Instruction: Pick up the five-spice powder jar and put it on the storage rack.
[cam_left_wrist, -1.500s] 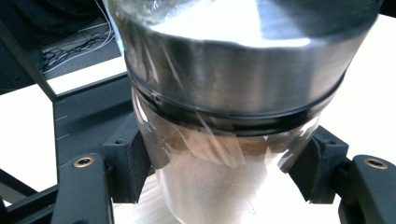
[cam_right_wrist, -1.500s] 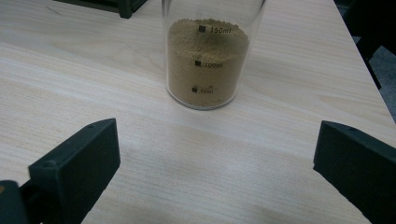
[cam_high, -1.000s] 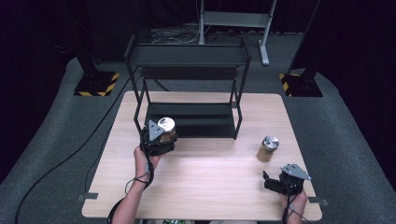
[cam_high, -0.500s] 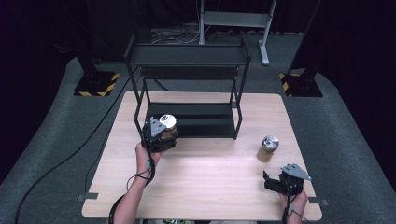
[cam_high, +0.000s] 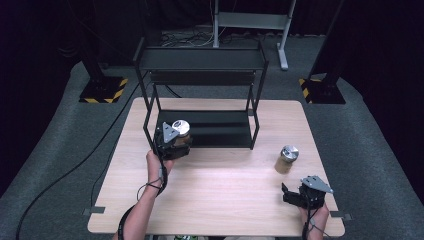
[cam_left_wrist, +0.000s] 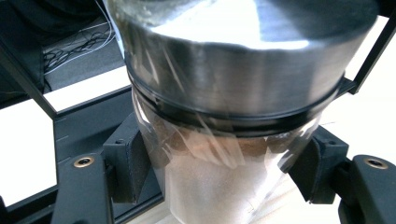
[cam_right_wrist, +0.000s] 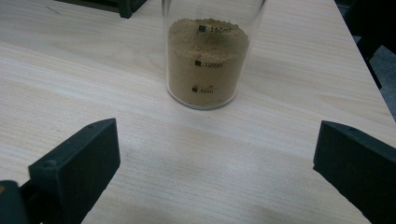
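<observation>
My left gripper (cam_high: 176, 145) is shut on a clear glass jar with a steel lid (cam_high: 180, 128), held at the front left corner of the black metal shelf rack (cam_high: 202, 65). In the left gripper view the jar (cam_left_wrist: 233, 116) stands between both pads (cam_left_wrist: 130, 163), with brown and white powder inside. A second lidded jar (cam_high: 287, 158) of tan powder stands on the wooden table (cam_high: 220, 200) at the right. My right gripper (cam_high: 295, 196) rests open near the table's front right edge, a little short of that jar (cam_right_wrist: 208, 60), with nothing between its jaws.
The rack's lower shelf (cam_high: 220, 130) sits on the table's rear half, with an upper shelf above it. Two black stands with yellow-striped bases (cam_high: 102, 90) flank the table on grey carpet. A cable (cam_high: 75, 170) runs across the floor at the left.
The left gripper and its jar have edged slightly toward the rack's lower shelf. The right gripper and the other jar have stayed put.
</observation>
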